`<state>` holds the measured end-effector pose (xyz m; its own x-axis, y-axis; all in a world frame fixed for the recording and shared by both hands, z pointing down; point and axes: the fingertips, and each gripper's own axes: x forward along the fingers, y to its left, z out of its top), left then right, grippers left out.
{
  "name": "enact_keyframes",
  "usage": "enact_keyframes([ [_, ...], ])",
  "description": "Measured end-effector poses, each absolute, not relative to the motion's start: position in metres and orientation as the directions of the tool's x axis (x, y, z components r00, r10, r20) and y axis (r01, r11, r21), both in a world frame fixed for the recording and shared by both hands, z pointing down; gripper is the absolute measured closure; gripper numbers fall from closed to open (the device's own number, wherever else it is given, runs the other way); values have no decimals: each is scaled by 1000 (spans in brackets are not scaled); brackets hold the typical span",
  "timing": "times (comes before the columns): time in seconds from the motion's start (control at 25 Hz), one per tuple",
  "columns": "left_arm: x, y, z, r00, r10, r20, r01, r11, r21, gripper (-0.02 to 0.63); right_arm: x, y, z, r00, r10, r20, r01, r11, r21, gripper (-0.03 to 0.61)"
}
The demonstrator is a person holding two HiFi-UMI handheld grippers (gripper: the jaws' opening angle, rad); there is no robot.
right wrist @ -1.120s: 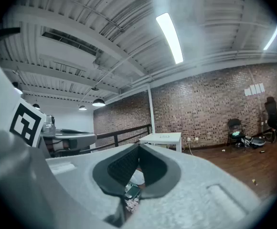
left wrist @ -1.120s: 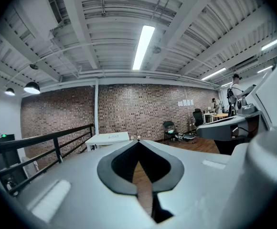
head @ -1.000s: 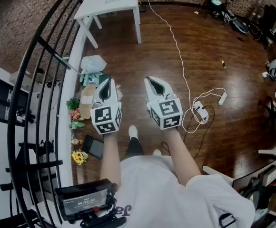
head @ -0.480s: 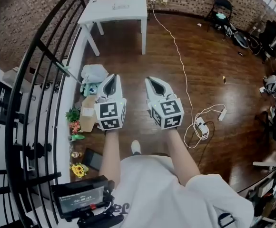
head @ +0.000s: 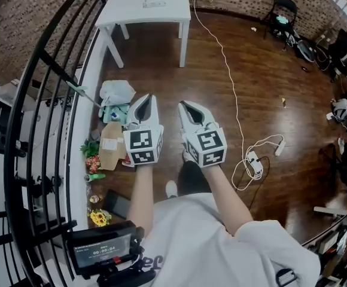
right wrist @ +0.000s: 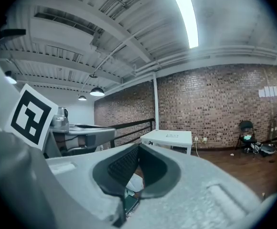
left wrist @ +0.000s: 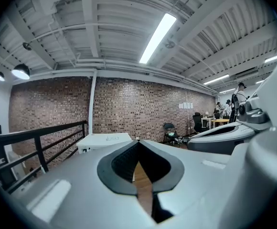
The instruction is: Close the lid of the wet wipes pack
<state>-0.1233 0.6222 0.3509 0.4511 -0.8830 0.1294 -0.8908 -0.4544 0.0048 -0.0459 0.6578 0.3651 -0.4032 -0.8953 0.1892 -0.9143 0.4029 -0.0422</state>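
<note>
Head view: the left gripper [head: 146, 98] and right gripper [head: 185, 105] hang over the wooden floor [head: 269, 88], well apart from the white table [head: 131, 12], where a small flat item, possibly the wet wipes pack [head: 154, 4], lies.

Left gripper view: jaws clenched together, empty.

Right gripper view: jaws likewise closed on nothing.

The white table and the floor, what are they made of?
The white table looks like painted wood or laminate, smooth and matte; I cannot tell which. The floor looks like dark varnished wood: plank lines and shiny reflections.
</note>
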Motion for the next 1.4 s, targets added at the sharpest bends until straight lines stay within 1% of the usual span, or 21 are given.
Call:
enact_keyframes([
  [0.28, -117, 530, 361, 399, -904, 155, -914, -406, -13, 597, -33, 560, 374, -441, -880, 174, -897, 433, -83, 588],
  [0.44, -96, 468, 351, 388, -911, 141, -918, -396, -31, 597, -9, 494, 363, -450, -880, 149, -893, 439, -100, 588],
  [0.64, -71, 405, 348, 379, -913, 153, -920, -389, -42, 597, 16, 429, 353, -472, -872, 127, -880, 459, -120, 588],
  [0.92, -41, 361, 356, 374, -911, 172, -919, -390, -67, 597, 44, 377, 360, -490, -863, 126, -869, 471, -153, 588],
  [1.2, -45, 331, 373, 359, -909, 213, -922, -380, -67, 597, 48, 342, 384, -495, -854, 159, -864, 463, -199, 588],
  [1.4, -55, 281, 386, 357, -906, 229, -925, -376, -47, 597, 32, 298, 390, -512, -842, 170, -855, 482, -189, 588],
])
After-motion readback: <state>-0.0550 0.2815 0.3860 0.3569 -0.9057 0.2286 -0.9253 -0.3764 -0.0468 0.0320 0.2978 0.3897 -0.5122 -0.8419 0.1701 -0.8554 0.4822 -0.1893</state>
